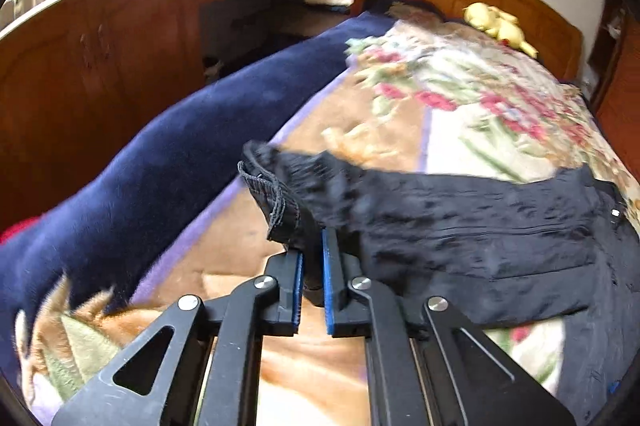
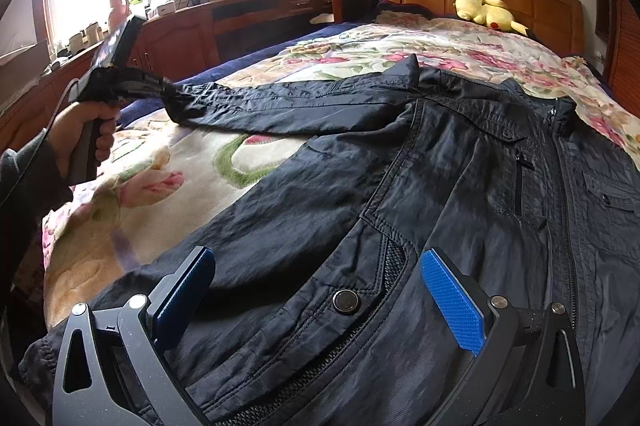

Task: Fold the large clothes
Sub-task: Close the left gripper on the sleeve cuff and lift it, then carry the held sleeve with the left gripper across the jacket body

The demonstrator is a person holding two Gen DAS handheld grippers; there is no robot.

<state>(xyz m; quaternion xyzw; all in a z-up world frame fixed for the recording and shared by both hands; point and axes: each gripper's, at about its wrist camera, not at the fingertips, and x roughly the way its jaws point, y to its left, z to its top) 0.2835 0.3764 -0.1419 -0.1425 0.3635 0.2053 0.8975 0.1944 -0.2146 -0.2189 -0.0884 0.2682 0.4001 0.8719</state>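
Gripping sleeve cuff [image 1: 276, 202], left gripper [image 1: 312, 254] (jaws clamped tight).

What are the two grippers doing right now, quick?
Left gripper: closed on the cuff of the jacket sleeve.
Right gripper: open, holding nothing, over the jacket.

A: Where's the jacket [image 2: 400, 186]?
B: Spread on the bed [image 2: 168, 162], zipper up; the right tool [image 2: 320, 298] gapes wide over its hem.
A: And the sleeve [image 2: 280, 98]?
B: Its cuff is pinched in the left tool [image 2: 160, 84].
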